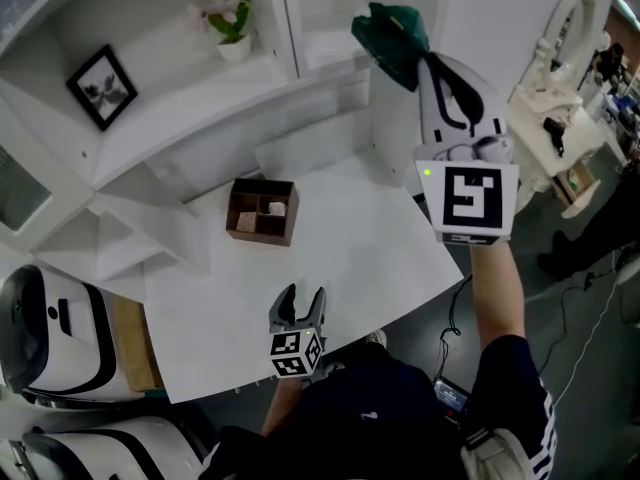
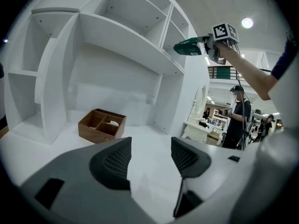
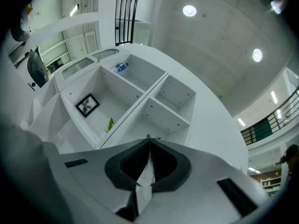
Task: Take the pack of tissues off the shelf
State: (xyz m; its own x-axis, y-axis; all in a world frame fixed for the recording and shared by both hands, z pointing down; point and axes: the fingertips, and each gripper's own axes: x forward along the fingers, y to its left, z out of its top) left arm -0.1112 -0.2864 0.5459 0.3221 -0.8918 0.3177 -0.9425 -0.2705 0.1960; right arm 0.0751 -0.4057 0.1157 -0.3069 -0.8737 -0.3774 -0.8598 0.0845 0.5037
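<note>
Two views show the tissue pack [image 1: 388, 30] whole in right claw [image 1: 422, 66].

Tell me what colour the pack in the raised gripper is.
Dark green; the pack of tissues shows best in the head view.

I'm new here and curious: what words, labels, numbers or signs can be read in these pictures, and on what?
No text can be read anywhere.
Green pack of tissues: any print too blurred.
On left gripper and right gripper: square black-and-white markers only, no words.
Framed picture: an image, no words.
</note>
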